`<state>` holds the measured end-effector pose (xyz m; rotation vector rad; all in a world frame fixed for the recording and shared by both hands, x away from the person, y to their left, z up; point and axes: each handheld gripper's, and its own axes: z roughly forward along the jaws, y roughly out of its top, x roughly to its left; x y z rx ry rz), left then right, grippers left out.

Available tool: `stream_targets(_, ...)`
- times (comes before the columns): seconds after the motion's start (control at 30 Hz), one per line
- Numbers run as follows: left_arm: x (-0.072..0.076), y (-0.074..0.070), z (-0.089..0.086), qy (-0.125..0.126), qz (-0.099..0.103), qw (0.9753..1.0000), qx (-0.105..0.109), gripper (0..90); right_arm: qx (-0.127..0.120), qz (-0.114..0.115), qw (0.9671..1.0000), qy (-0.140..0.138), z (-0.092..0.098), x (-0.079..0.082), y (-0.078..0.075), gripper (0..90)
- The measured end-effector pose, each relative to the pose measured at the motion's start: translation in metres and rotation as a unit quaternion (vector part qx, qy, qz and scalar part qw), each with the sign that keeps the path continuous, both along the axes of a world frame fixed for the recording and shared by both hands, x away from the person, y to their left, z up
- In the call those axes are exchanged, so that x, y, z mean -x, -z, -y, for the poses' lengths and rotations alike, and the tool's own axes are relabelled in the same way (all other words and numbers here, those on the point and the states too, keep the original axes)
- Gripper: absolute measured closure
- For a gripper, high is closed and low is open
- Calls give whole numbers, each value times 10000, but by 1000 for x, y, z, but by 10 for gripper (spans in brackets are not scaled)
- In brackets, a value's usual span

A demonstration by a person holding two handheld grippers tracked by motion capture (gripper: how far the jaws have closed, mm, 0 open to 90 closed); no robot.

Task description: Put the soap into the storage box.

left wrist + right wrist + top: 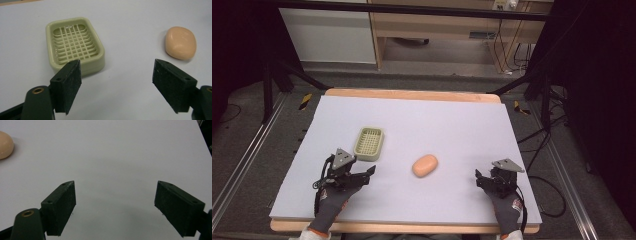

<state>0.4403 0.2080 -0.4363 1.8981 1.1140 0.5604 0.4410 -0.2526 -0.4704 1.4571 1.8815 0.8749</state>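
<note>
A peach soap bar (425, 165) lies near the middle of the bench (462, 130), toward its near edge. A pale green slatted soap dish (369, 143) sits apart, toward the left edge. The left gripper (373, 170) hovers just beside the dish, jaws spread wide, empty. The right gripper (477, 177), near the near right corner, is likewise spread and empty.

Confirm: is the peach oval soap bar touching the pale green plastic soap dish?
Apart. Left gripper view shows bare table between the soap dish and soap bar.
</note>
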Motion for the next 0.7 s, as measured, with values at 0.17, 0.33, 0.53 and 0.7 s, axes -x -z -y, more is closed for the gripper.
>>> stream_targets(0.17, 1, -2, 9, 161, -22, 9999, -43, 221, 17, 61, 10000, -35, -2, 1, -1, 173)
stream_targets(0.33, 1, -3, 17, 270, -22, 9996, -38, 220, 18, 86, 10000, -5, -1, 1, -1, 169)
stream_targets(0.53, -2, -5, 26, 374, -25, 9992, -103, 215, 46, 129, 9999, 39, 0, 0, -1, 166)
stream_targets(0.7, -5, -5, 32, 455, -66, 9988, -170, 210, 78, 142, 9999, 56, -1, 0, -1, 165)
